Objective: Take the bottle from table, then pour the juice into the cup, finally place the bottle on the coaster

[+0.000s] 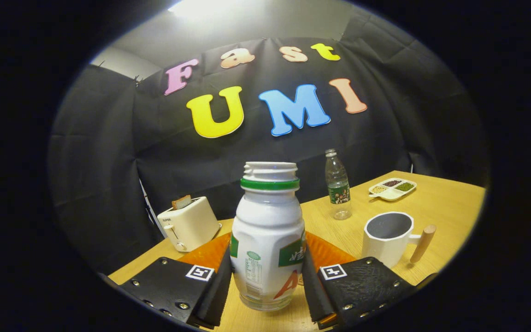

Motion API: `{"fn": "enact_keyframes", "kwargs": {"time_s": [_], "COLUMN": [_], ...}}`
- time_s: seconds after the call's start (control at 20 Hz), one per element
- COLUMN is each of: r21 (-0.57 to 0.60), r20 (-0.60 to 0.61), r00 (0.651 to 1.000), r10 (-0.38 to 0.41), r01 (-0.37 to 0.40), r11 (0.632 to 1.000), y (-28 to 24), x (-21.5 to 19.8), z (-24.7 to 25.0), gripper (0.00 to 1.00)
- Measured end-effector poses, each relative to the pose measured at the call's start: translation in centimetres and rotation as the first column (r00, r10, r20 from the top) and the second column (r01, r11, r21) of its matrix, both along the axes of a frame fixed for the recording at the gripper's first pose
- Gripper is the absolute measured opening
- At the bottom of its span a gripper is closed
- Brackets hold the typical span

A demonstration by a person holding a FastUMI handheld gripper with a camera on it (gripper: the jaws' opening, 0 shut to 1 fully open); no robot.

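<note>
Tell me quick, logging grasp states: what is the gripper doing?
Gripper: shut on the white plastic juice bottle with the green neck ring, both fingers pressing its sides.

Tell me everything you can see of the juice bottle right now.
The bottle is white, plastic-looking, with a green ring under an uncapped threaded neck and a printed label with green patches. It stands upright between the fingers of the gripper, both pressing its sides. Its base looks at or just above the table; I cannot tell which. An orange coaster lies right behind it, and the cup beside it.
</note>
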State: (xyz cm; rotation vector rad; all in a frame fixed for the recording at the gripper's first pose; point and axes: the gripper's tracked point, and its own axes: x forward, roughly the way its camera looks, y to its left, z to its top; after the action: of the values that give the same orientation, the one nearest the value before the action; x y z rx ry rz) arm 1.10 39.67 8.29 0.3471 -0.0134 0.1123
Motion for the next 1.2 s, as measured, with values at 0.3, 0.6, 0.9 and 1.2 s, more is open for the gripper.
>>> {"fn": "enact_keyframes", "kwargs": {"time_s": [0.3,0.6,0.9,1.2], "r21": [0.178,0.326,0.518,0.641], "r20": [-0.03,-0.074,-0.091,-0.071], "r00": [0.998,0.993,0.985,0.981], "r10": [0.056,0.097,0.15,0.18], "r01": [-0.049,-0.068,-0.082,-0.093], "r11": [0.983,0.943,0.852,0.762], "y": [-0.2,-0.7,-1.0,-1.0], "x": [1.1,2.4,3.3,3.6], "z": [-0.8,-2.5,-3.4,-3.4], "gripper": [0.69,0.69,0.69,0.68]}}
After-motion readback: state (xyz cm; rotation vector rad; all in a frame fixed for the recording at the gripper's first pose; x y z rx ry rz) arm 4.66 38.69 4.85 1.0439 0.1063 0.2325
